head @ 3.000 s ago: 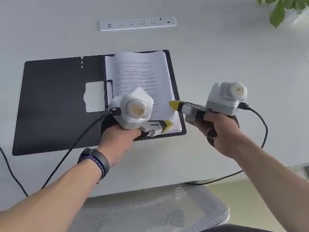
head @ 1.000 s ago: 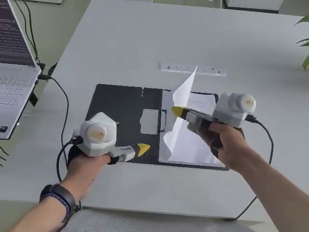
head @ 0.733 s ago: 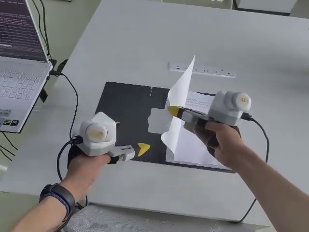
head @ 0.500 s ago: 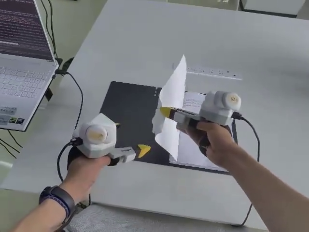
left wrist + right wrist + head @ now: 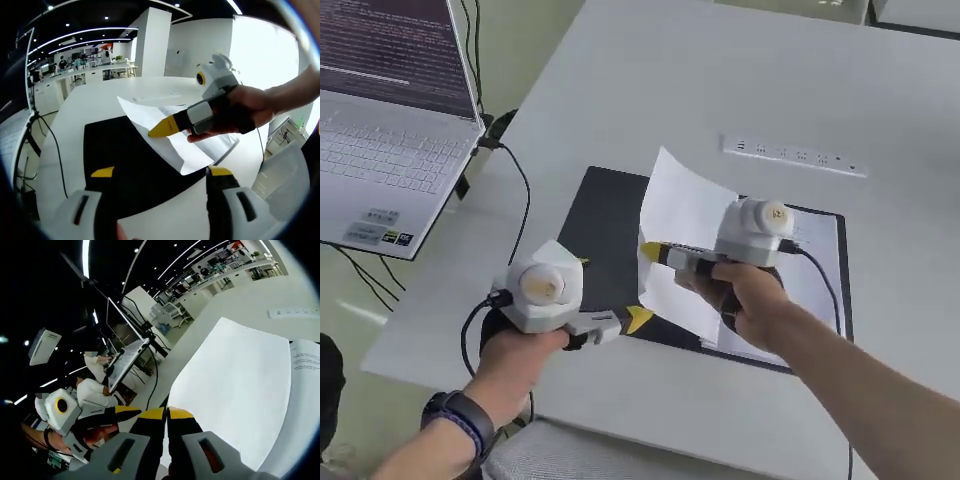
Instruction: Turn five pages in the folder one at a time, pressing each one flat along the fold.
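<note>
Now that the page (image 5: 685, 205) has tipped leftward, the right gripper (image 5: 652, 250) pinches it.
Left gripper (image 5: 161, 172) gapes empty; flattening remains.

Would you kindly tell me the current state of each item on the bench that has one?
folder, open and lying flat.
page, lifted off the stack, mid-turn.
right claw, shut on the page.
left claw, open, holding nothing.
laptop, open, screen lit.
</note>
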Available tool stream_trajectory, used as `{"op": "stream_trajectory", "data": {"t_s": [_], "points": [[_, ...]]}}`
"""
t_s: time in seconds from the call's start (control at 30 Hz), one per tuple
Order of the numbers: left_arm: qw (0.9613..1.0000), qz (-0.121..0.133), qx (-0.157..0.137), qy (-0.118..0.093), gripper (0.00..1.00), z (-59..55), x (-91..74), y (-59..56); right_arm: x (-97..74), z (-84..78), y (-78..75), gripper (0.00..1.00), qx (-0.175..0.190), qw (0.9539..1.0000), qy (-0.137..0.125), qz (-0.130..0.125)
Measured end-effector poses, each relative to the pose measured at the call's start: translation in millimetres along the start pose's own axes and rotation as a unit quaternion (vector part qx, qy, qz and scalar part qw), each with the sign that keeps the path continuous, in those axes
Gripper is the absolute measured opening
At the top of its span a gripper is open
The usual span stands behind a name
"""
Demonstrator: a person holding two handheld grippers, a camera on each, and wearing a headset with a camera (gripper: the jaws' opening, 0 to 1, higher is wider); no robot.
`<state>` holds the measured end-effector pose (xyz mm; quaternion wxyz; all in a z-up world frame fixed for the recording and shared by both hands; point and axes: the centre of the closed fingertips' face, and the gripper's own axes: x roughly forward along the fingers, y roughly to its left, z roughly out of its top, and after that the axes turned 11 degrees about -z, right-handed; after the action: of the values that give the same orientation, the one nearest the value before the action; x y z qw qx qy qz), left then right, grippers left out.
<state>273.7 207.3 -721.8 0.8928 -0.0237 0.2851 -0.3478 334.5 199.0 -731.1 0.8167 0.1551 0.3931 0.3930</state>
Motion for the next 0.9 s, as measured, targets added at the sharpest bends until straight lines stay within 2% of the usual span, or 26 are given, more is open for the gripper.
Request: {"op": "stream_trajectory", "data": {"t_s": [0.37,0.6,0.77,0.9], "points": [[0.9999,0.008,-0.014,0.004,0.71,-12.4,-1.8,3.7,29.6,-22.9,-18.2,0.0,0.022,0.9989,0.041,-0.013],[0.9997,0.013,-0.021,0.003,0.71,-11.0,-2.3,4.5,44.5,-32.5,-23.6,0.0,0.034,0.9978,0.054,-0.019],[0.9998,0.008,-0.013,0.01,0.71,-10.1,-1.0,0.1,51.2,-38.7,-24.5,0.0,0.048,0.9967,0.062,-0.023],[0.9997,0.011,-0.016,0.011,0.71,-11.1,-0.8,1.1,55.0,-43.3,-24.5,0.0,0.048,0.9961,0.068,-0.028]]}}
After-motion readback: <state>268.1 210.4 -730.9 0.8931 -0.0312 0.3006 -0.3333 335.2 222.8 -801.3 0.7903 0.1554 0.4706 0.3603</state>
